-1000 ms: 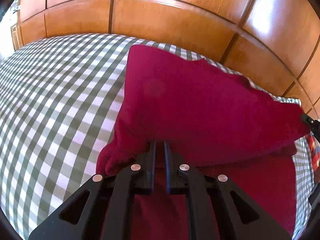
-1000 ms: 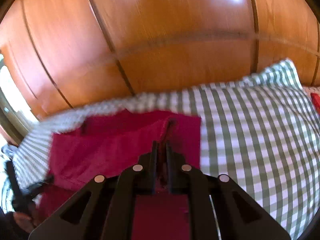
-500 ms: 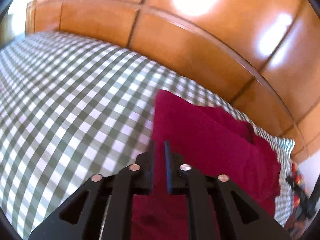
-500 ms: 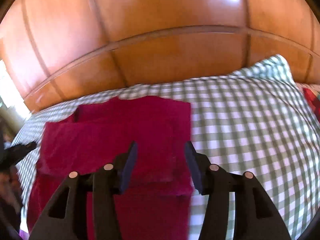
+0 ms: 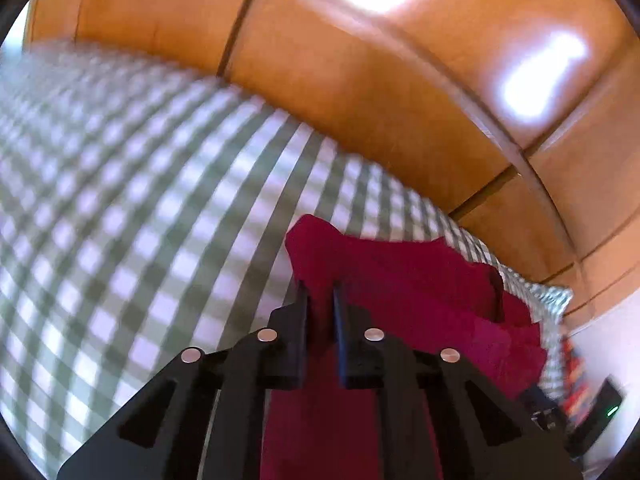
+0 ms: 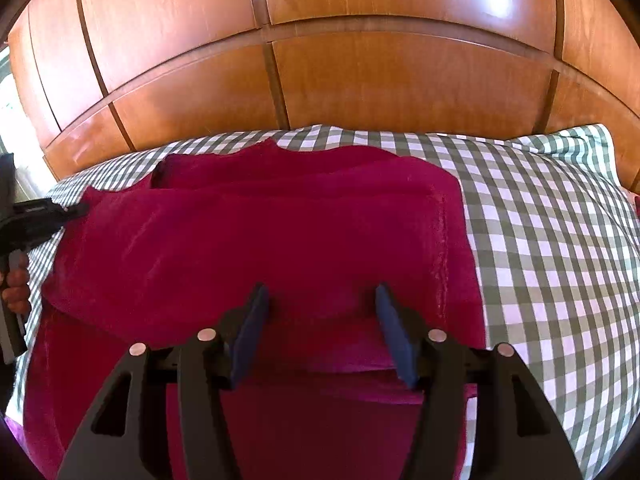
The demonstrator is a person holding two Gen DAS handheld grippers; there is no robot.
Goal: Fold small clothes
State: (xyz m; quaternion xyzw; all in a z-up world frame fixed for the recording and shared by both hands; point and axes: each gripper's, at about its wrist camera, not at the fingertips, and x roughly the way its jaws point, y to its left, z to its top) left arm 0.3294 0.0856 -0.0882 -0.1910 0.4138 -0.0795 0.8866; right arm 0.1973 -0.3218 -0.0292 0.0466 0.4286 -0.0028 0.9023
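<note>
A dark red garment (image 6: 256, 240) lies folded over itself on the green-and-white checked sheet (image 6: 552, 240), its far edge near the wooden panelled wall (image 6: 360, 80) that rises behind the sheet. The left gripper (image 5: 319, 292) pinches the garment's left corner, its jaws closed on the red cloth, and its black tip also shows at the garment's left edge in the right wrist view. The right gripper (image 6: 320, 300) hovers over the garment's near fold with its jaws spread apart, holding nothing.
</note>
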